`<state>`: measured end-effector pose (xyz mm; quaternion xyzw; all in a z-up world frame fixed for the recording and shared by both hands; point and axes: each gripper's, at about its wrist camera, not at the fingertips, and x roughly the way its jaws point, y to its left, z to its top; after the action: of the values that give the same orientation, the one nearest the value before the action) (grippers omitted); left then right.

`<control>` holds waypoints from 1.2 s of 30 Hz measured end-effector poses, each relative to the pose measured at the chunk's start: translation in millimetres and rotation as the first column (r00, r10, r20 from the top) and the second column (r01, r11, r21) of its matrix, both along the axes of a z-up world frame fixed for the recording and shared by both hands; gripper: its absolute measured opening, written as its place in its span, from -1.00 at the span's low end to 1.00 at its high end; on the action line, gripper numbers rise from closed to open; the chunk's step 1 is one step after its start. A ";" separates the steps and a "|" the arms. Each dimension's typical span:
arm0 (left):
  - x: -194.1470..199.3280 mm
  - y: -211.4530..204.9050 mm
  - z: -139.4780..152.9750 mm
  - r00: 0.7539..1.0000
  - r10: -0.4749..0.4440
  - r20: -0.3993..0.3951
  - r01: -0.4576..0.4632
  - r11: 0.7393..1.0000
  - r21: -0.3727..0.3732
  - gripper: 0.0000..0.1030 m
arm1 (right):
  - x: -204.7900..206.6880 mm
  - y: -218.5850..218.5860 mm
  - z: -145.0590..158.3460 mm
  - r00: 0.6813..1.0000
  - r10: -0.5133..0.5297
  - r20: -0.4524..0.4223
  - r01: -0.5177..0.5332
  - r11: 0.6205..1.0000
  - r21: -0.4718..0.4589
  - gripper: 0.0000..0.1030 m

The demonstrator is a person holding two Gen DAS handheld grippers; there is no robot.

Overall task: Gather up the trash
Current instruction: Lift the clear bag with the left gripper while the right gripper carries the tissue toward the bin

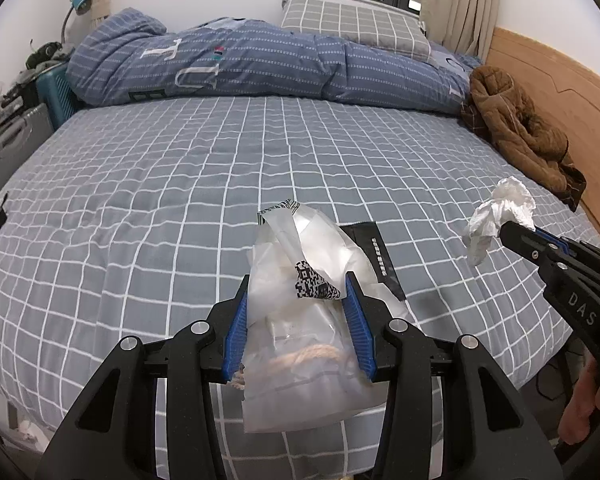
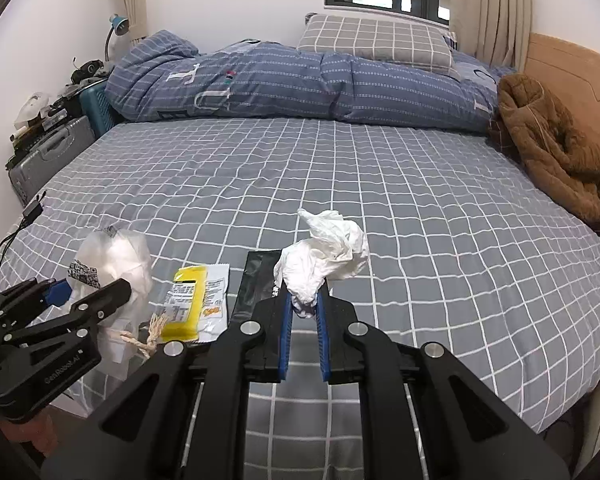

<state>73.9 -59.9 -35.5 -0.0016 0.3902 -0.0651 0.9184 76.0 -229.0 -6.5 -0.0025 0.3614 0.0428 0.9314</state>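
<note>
- Bed (image 2: 340,184): grey checked sheet; trash near the front edge, no bin in view.
- Step: carrying stage, judged; both claws loaded, drop-off needed next, then a return for the wrappers.
- Left claw (image 1: 298,316): pinching a clear bag (image 1: 300,320), lifted over the bed edge.
- Right claw (image 2: 302,312): nearly pressed together, pinching a tissue (image 2: 324,260).
- Left lying: black wrapper (image 2: 256,276), yellow wrapper (image 2: 188,300).

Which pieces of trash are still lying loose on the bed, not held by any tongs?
The yellow wrapper and the black wrapper; the plastic bag and the tissue are each clamped in tongs.
</note>
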 end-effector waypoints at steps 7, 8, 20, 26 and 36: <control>-17.4 -1.1 -5.1 1.000 -0.004 -0.012 0.004 1.000 0.001 -0.16 | -22.9 8.7 -4.7 1.000 0.009 -0.005 -0.009 1.000 -0.023 -0.80; -19.4 -1.0 -5.8 1.000 -0.005 -0.014 0.005 1.000 0.000 -0.16 | -26.9 8.8 -6.2 1.000 0.010 -0.009 -0.010 1.000 -0.020 -0.80; -51.2 -0.1 -10.2 1.000 -0.008 -0.027 0.008 1.000 -0.002 -0.16 | -60.0 7.7 -9.4 1.000 0.015 -0.013 -0.015 1.000 -0.019 -0.80; -67.8 -0.5 -10.9 0.999 -0.012 -0.033 0.012 1.000 -0.002 -0.16 | -74.8 8.2 -9.2 1.000 0.022 -0.013 -0.022 1.000 -0.017 -0.80; -90.4 -0.6 -17.1 0.999 -0.018 -0.049 0.018 1.000 0.002 -0.16 | -97.6 8.8 -10.6 1.000 0.026 -0.014 -0.026 1.000 -0.012 -0.80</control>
<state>-16.5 -60.4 -52.6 0.0012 0.4128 -0.0728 0.9079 -21.6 -220.2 -17.2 -0.0128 0.3679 0.0526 0.9283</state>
